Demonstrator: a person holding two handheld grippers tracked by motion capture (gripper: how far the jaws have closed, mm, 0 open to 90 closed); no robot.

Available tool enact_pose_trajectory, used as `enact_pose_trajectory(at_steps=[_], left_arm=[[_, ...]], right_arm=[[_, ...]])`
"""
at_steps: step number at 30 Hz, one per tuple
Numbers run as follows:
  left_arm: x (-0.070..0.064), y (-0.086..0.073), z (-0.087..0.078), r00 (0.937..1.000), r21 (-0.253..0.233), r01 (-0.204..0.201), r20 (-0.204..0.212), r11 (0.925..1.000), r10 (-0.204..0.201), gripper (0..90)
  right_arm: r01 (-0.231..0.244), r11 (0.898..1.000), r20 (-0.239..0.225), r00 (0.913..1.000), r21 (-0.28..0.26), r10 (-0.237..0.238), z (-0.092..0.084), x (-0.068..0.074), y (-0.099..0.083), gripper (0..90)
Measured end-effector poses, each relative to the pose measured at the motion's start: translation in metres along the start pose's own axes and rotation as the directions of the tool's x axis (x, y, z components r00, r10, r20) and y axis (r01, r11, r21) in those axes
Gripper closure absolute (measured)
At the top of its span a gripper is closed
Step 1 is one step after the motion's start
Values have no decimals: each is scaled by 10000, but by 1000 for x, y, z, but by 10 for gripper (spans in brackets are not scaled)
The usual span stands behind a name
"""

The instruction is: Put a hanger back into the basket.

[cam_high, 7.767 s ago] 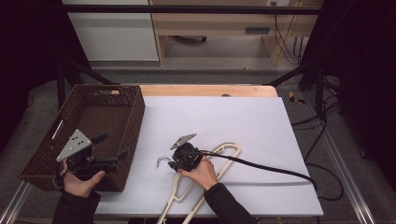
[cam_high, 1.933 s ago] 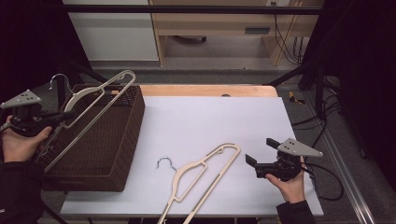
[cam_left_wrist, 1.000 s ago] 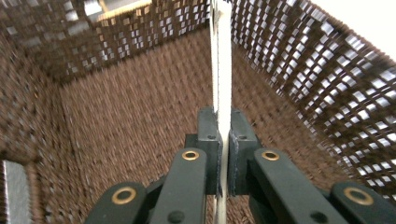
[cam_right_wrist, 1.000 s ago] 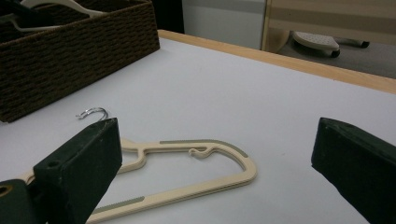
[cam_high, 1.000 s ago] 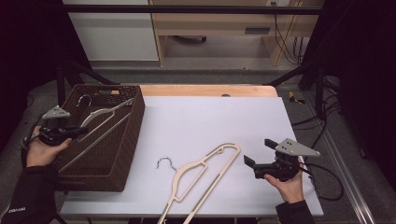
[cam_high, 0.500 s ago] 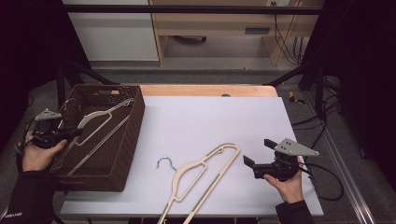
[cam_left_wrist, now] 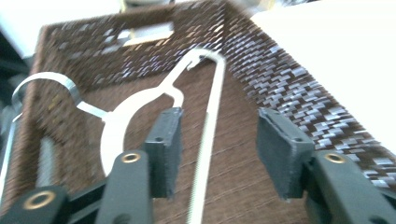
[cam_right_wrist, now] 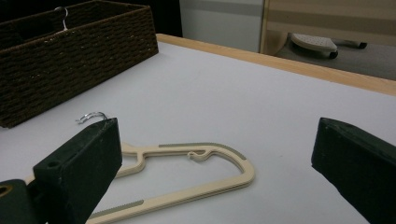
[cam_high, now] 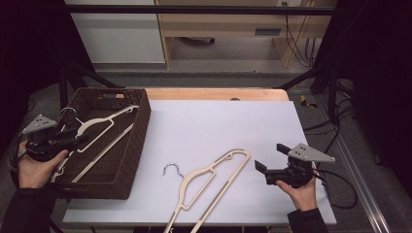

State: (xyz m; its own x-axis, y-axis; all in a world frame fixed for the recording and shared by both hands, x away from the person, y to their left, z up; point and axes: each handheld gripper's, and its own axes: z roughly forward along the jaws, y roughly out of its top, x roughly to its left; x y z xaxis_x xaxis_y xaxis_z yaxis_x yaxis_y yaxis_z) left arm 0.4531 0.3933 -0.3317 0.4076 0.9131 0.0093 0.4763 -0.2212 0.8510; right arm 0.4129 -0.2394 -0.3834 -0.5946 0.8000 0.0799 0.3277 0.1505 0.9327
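A dark brown woven basket (cam_high: 127, 145) sits at the left edge of the white surface (cam_high: 218, 131) and serves as the landmark here. Inside the basket lies a white plastic hanger with a metal hook (cam_high: 97, 127), slanting from the near left corner toward the far right wall, its hook near the basket's left rim. In the left gripper view the same hanger (cam_left_wrist: 140, 100) rests on the basket floor, and its thin straight bar runs up between the two pads.

The left claw (cam_high: 73, 141) hangs over the basket's left rim, held by the left hand (cam_high: 31, 167). Its jaws are spread apart and grip nothing, with the bar passing through the gap untouched.

To the right of the basket, lying flat on the surface, is a cream plastic hanger with a silver hook (cam_high: 209, 182), its hook pointing toward the basket. Farther right again, well apart from the basket, the right claw (cam_high: 267, 158) is held by the right hand (cam_high: 301, 191) just beyond that hanger's broad end. In the right gripper view its jaws stand wide apart and empty, the cream hanger (cam_right_wrist: 196, 175) lying between and beyond them.
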Motion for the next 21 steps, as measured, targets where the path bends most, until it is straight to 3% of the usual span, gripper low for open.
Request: enact_pose_trajectory(at_steps=[3,6,11,13,17,19,21], left_arm=[[-18,2,-7,9991,-454,-53,410,9990,71,373],[-36,2,-9,9945,-1014,-63,1036,9948,168,273],[-66,0,-7,9863,-1260,-73,1626,9920,279,133],[-77,-3,-5,9826,-1296,-98,1827,9915,336,102],[-104,-10,-1,9754,-1358,-547,2046,9892,821,76],[-114,-13,1,9724,-1439,-580,2159,9879,885,70],[-122,-17,3,9708,-1401,-637,2207,9881,939,68]], right_arm=[[-60,10000,-2,10000,-38,60,0,0,0,21],[-99,9999,4,10000,-57,99,0,1,1,20],[-115,9999,-5,9999,-99,115,0,2,2,20],[-163,9998,-23,9999,-108,163,0,3,3,20],[-8,10000,-90,10000,-25,8,0,3,2,18],[-136,9999,-87,9999,-72,135,1,4,3,18],[37,10000,-126,9999,-32,-37,2,4,3,17]])
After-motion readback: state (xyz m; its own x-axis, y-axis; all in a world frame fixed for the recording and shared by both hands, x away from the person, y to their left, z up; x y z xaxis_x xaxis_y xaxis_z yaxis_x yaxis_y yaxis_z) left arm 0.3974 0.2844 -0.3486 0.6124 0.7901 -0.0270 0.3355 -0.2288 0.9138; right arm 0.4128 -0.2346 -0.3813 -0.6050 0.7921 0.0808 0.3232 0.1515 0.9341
